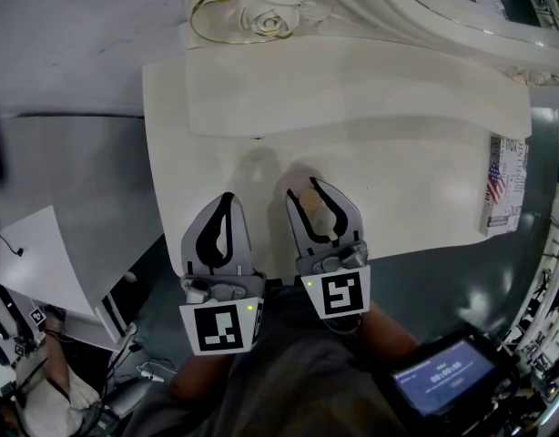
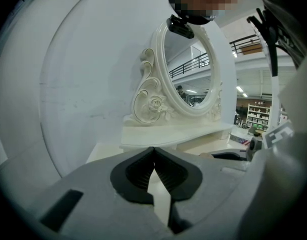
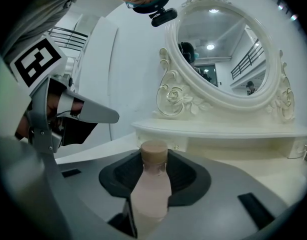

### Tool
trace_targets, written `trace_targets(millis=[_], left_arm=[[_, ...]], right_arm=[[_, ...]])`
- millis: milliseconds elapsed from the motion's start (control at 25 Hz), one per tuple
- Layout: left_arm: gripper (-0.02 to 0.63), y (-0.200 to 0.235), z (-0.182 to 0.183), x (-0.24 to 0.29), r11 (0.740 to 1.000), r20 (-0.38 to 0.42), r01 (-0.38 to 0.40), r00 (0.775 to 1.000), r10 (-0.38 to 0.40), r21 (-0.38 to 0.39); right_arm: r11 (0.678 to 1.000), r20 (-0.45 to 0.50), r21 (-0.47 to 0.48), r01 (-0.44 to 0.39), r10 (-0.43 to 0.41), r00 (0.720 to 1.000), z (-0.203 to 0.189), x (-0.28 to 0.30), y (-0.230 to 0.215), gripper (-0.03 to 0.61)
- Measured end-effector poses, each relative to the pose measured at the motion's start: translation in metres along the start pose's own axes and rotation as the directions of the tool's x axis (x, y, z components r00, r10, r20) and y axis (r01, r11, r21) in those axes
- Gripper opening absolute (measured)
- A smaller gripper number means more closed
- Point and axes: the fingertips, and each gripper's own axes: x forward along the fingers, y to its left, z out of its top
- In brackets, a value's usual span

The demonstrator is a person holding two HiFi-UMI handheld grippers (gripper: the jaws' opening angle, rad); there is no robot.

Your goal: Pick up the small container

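Observation:
A small pale pink bottle with a tan cap, the small container (image 3: 149,194), stands upright between the jaws of my right gripper (image 3: 153,156), and the pads press its sides. The head view shows the same bottle (image 1: 311,204) inside my right gripper (image 1: 304,189), near the front edge of the white dressing table (image 1: 398,180). To its left, my left gripper (image 1: 227,197) lies over the table's front edge. Its jaws are shut with nothing between them, as the left gripper view (image 2: 154,150) also shows.
A raised shelf (image 1: 352,89) and an ornate oval mirror (image 3: 223,49) stand at the back of the table. A printed box with a flag (image 1: 505,185) lies at the table's right edge. A device with a lit screen (image 1: 443,376) sits at lower right.

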Motion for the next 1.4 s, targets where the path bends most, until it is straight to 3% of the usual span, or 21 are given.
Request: trace_targets(millis=[240, 600, 960, 1400], left_arm=[[0.014, -0.004, 0.009, -0.002, 1.0, 0.014, 0.0, 1.0, 0.0, 0.018], [0.014, -0.001, 0.042, -0.013, 0.999, 0.09, -0.031, 0.996, 0.028, 0.035], [0.014, -0.006, 0.081, -0.034, 0.996, 0.221, -0.047, 0.975, 0.03, 0.072], [0.014, -0.018, 0.121, -0.064, 0.995, 0.295, -0.039, 0.955, 0.009, 0.096]], right_arm=[[1.0, -0.01, 0.023, -0.009, 0.009, 1.0, 0.001, 0.0, -0.001, 0.14], [1.0, 0.037, 0.007, -0.003, 0.002, 0.999, 0.033, -0.006, -0.007, 0.14], [0.999, 0.115, -0.035, 0.01, -0.006, 0.993, 0.084, -0.023, -0.012, 0.14], [0.997, 0.215, -0.067, 0.023, -0.008, 0.977, 0.158, -0.051, -0.012, 0.14]])
